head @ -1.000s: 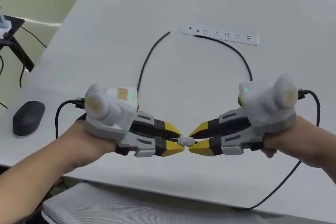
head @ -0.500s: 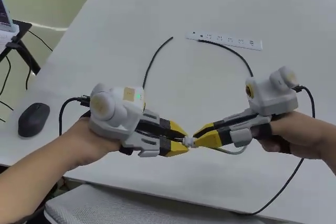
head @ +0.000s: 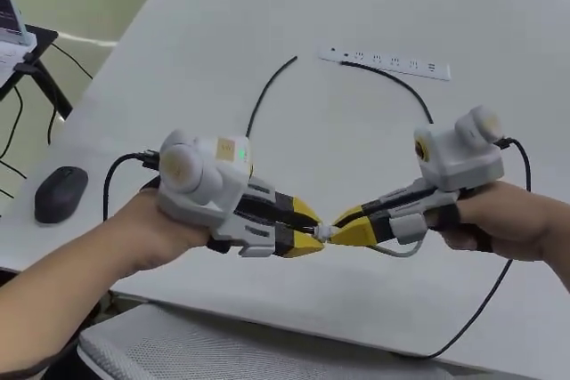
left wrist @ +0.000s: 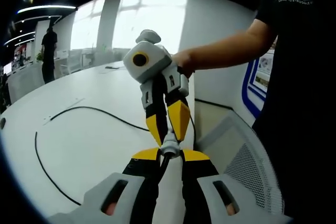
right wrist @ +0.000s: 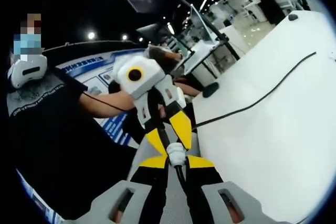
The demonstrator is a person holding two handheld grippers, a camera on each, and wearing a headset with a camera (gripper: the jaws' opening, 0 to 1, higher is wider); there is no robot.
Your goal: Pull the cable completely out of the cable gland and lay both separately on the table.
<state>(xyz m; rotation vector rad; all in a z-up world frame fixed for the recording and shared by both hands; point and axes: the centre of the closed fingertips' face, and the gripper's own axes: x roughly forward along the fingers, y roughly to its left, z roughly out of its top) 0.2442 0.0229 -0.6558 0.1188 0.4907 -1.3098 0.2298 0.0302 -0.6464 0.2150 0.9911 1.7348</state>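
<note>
While the left hand (head: 151,229) reaches in from the lower left and the right hand (head: 485,220) from the right edge, both are raised over the near part of the tabletop (head: 223,24), each wrapped round the body of one gripper. At far left lies one mouse (head: 61,193). The left gripper (head: 313,230) points rightward and slightly down; the right gripper (head: 342,224) points leftward and slightly down, so that the two sets of yellow tips meet nose to nose. Between them, held in the air, sits one small white cable gland (head: 328,232). Both grippers are clenched at this joint; whether the jaws of each bite the gland itself or the cable (head: 396,252) beside it cannot be told. One cable is threaded through the gland. Two black cords (head: 263,104) lie on the tabletop, and one white power strip (head: 392,61) lies beyond them at upper right.

The head view alone shows the cable as a grey loop hanging beneath the right gripper. Each gripper view shows a dark run of cable leaving the gland backward between that view's own jaws, with the opposing gripper descending from above and a dark shirt (left wrist: 299,77) behind it
</note>
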